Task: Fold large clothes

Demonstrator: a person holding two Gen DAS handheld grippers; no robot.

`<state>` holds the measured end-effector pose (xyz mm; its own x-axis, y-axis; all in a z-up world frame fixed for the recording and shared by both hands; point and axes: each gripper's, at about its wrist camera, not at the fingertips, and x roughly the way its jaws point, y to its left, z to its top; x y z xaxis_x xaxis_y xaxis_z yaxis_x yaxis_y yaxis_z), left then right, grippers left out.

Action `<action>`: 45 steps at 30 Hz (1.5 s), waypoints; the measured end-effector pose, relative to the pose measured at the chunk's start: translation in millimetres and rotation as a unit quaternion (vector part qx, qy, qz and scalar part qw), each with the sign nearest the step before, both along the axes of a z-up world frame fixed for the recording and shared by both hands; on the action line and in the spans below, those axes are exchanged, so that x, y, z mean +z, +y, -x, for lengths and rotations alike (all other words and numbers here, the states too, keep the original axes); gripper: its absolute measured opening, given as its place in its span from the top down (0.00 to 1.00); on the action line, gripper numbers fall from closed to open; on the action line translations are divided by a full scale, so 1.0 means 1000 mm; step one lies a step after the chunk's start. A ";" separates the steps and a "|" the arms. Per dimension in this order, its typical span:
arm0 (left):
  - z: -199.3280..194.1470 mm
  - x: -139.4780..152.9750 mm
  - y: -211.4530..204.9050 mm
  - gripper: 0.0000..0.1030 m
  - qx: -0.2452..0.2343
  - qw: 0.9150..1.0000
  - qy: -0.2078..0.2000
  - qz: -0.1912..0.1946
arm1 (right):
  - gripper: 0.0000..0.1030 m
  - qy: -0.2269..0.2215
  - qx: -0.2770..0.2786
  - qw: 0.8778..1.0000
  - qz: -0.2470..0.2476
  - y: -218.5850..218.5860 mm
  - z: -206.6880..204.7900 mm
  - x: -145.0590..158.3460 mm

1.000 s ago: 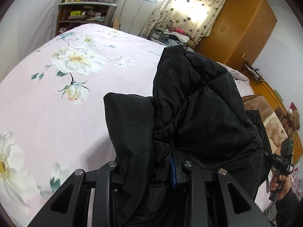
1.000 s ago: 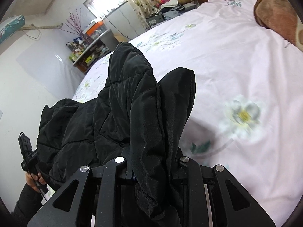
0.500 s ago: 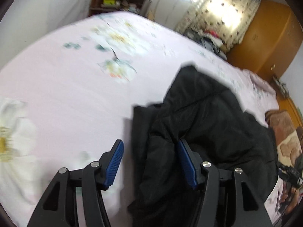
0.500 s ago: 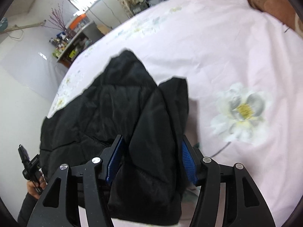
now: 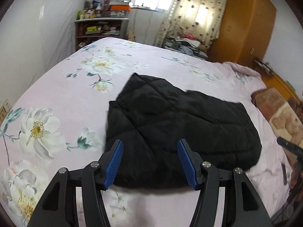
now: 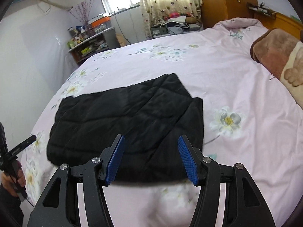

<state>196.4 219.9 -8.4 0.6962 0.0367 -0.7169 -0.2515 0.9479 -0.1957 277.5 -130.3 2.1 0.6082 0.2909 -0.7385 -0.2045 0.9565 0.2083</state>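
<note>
A black quilted jacket (image 5: 176,124) lies folded in a flat rectangle on the pink floral bedspread (image 5: 62,98). My left gripper (image 5: 150,145) is open and empty, raised just above the jacket's near left edge. In the right wrist view the same jacket (image 6: 125,117) lies flat, and my right gripper (image 6: 150,141) is open and empty above its near right edge. The other gripper shows at the frame edge in each view: the right one (image 5: 291,147) and the left one (image 6: 15,151).
A brown plush blanket (image 6: 278,56) lies at the head of the bed on the right. A cluttered shelf (image 5: 100,30) stands by the far wall under the window, beside a wooden wardrobe (image 5: 246,22). A pile of clothes (image 6: 176,22) sits past the bed.
Both grippers were shut on the jacket and holding it up. They have opened, let it drop flat onto the bed, and pulled back and up.
</note>
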 end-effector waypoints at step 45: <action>0.153 0.025 -0.140 0.33 -0.039 0.998 0.033 -0.028 | 0.43 -0.018 0.031 0.997 0.067 0.070 0.194 0.021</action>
<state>43.5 79.7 16.7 0.6503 0.0247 -0.7593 -0.1861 0.9742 -0.1278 83.0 -60.6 23.2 0.6188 0.2284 -0.7516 -0.2688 0.9606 0.0706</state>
